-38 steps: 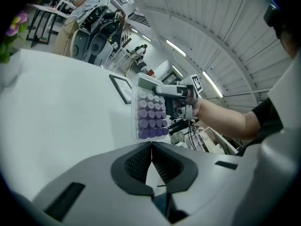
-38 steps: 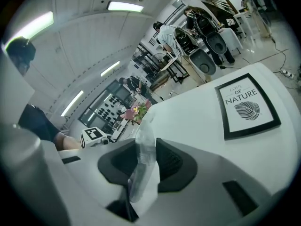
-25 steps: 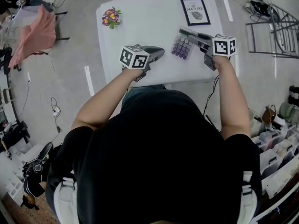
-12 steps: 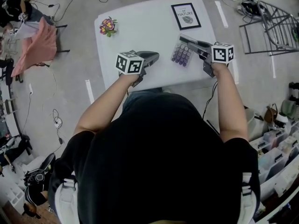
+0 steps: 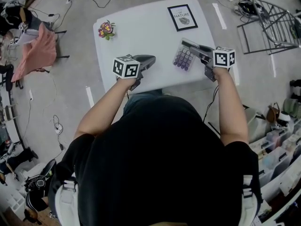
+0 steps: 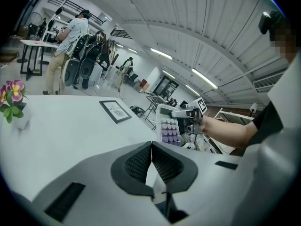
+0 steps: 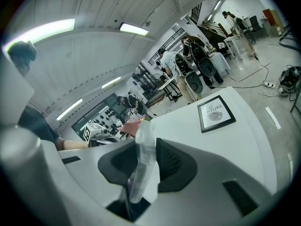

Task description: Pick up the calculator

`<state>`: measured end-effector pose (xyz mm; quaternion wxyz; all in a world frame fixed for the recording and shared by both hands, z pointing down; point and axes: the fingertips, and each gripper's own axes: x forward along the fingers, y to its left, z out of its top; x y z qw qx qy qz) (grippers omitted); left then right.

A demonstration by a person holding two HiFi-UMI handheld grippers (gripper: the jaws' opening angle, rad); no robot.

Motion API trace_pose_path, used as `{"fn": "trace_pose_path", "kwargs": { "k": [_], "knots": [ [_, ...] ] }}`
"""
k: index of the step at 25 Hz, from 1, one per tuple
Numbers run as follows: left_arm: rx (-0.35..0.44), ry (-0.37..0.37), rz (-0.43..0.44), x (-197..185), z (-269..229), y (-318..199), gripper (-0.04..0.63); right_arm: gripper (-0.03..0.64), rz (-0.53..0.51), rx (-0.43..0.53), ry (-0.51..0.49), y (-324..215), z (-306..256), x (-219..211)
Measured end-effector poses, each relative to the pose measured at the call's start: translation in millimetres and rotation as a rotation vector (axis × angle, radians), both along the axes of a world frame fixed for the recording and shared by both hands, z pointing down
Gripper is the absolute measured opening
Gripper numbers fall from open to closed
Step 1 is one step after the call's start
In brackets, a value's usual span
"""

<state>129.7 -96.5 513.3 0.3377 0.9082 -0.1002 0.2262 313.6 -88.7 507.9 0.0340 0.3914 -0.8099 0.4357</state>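
Note:
The calculator [image 5: 183, 58], white with purple keys, is held off the white table [image 5: 141, 27] near its right side, with my right gripper [image 5: 186, 44] shut on its upper edge. In the right gripper view the calculator [image 7: 142, 147] shows edge-on, pinched between the dark pads. The left gripper view shows the calculator [image 6: 168, 125] standing tilted with its keys facing me, under the right gripper [image 6: 181, 113]. My left gripper [image 5: 151, 59] hovers over the table's near middle, its jaws [image 6: 152, 149] shut with nothing between them.
A framed print [image 5: 179, 17] lies at the table's far right and a small flower pot [image 5: 105, 29] at its far left. A metal rack [image 5: 268, 22] stands on the floor to the right. A chair with pink cloth [image 5: 35, 51] is on the left.
My right gripper has carried the calculator toward the table's right, away from the framed print. The left gripper has stayed nearly in place and shut.

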Motion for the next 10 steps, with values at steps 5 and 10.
{"fn": "trace_pose_path", "kwargs": {
  "k": [5, 10],
  "knots": [
    [-0.002, 0.001, -0.004, -3.6, 2.8, 5.5, 0.018, 0.112, 0.008, -0.001, 0.001, 6.7, 2.7, -0.2],
    [-0.004, 0.001, -0.007, -5.1, 6.7, 7.1, 0.018, 0.112, 0.016, 0.01, -0.011, 8.4, -0.2, -3.4]
  ]
}}
